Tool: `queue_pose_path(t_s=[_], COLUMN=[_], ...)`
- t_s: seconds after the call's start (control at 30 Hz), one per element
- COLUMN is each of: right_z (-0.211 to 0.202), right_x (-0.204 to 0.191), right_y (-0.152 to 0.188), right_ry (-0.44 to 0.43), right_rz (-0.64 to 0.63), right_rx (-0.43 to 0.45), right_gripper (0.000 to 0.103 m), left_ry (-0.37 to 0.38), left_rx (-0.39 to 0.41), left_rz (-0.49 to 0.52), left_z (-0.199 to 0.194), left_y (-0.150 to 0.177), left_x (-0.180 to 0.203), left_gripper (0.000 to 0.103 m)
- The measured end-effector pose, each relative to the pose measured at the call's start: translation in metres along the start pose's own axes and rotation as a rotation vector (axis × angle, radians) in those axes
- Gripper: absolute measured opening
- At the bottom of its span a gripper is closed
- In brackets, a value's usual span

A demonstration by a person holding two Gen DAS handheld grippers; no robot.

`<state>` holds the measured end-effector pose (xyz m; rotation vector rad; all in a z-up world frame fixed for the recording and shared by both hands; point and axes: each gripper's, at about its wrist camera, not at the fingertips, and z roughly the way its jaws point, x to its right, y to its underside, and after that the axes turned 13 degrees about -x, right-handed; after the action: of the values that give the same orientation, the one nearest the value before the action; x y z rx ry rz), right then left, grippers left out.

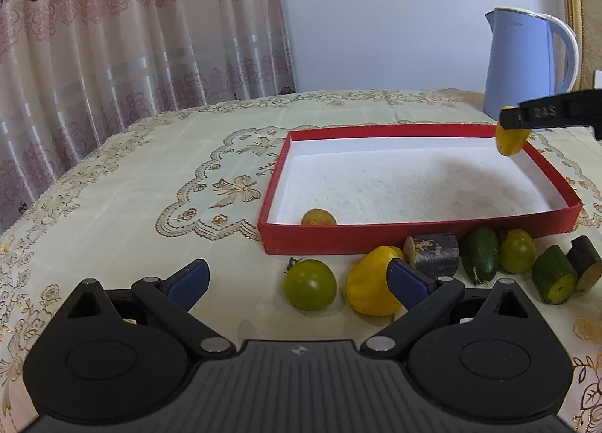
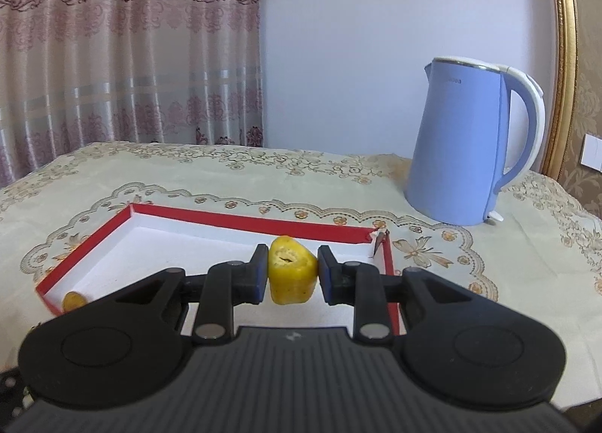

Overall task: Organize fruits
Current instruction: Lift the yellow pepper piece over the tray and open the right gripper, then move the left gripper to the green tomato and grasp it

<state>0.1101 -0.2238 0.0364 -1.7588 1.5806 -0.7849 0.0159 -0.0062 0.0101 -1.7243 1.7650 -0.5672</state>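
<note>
A red box [image 1: 414,237] with a white inside lies on the table; it also shows in the right wrist view [image 2: 233,222]. One small yellow fruit [image 1: 319,217] lies in its near left corner. My right gripper [image 2: 289,271] is shut on a yellow fruit piece [image 2: 291,269] and holds it above the box's right side [image 1: 511,135]. My left gripper [image 1: 297,278] is open and empty, low over the table in front of the box. A green tomato [image 1: 310,284] and a yellow fruit [image 1: 370,282] lie between its fingers.
In front of the box lie a dark block [image 1: 436,254], a green avocado [image 1: 481,258], another green tomato [image 1: 518,250], a cucumber piece [image 1: 555,280] and a dark piece [image 1: 585,262]. A blue kettle [image 2: 470,139] stands at the back right. Curtains hang behind.
</note>
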Motion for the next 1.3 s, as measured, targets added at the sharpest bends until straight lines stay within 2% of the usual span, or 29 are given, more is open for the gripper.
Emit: queue_pose_path(t_s=[0.43, 0.8, 0.83, 0.87, 1.03, 1.1, 1.17, 1.23, 1.3], right_z=[0.048, 0.074, 0.075, 0.074, 0.050, 0.032, 0.012, -0.007, -0.027], right_x=[0.004, -0.003, -0.003, -0.004, -0.003, 0.000, 0.001, 0.000, -0.003], right_y=[-0.020, -0.029, -0.029, -0.028, -0.027, -0.022, -0.011, 0.003, 0.020], right_ry=[0.004, 0.036, 0.035, 0.038, 0.027, -0.003, -0.052, -0.071, -0.051], right_rz=[0.026, -0.010, -0.008, -0.001, 0.026, 0.055, 0.068, 0.062, 0.053], right_rx=[-0.078, -0.139, -0.145, -0.137, -0.075, -0.055, -0.045, -0.039, -0.018], right_gripper=[0.026, 0.027, 0.031, 0.044, 0.051, 0.064, 0.090, 0.102, 0.103], left_ry=[0.016, 0.034, 0.039, 0.042, 0.065, 0.091, 0.122, 0.149, 0.162], left_rx=[0.005, -0.005, -0.005, -0.006, 0.010, 0.020, 0.029, 0.038, 0.048], left_rz=[0.023, 0.019, 0.021, 0.023, 0.050, 0.061, 0.072, 0.089, 0.102], left_z=[0.000, 0.001, 0.001, 0.001, -0.003, -0.005, -0.005, -0.005, -0.005], left_y=[0.007, 0.012, 0.013, 0.014, 0.023, 0.027, 0.029, 0.031, 0.032], left_x=[0.001, -0.006, -0.007, -0.008, -0.009, -0.010, -0.010, -0.009, -0.007], left_gripper=[0.101, 0.101, 0.101, 0.101, 0.101, 0.101, 0.101, 0.101, 0.101])
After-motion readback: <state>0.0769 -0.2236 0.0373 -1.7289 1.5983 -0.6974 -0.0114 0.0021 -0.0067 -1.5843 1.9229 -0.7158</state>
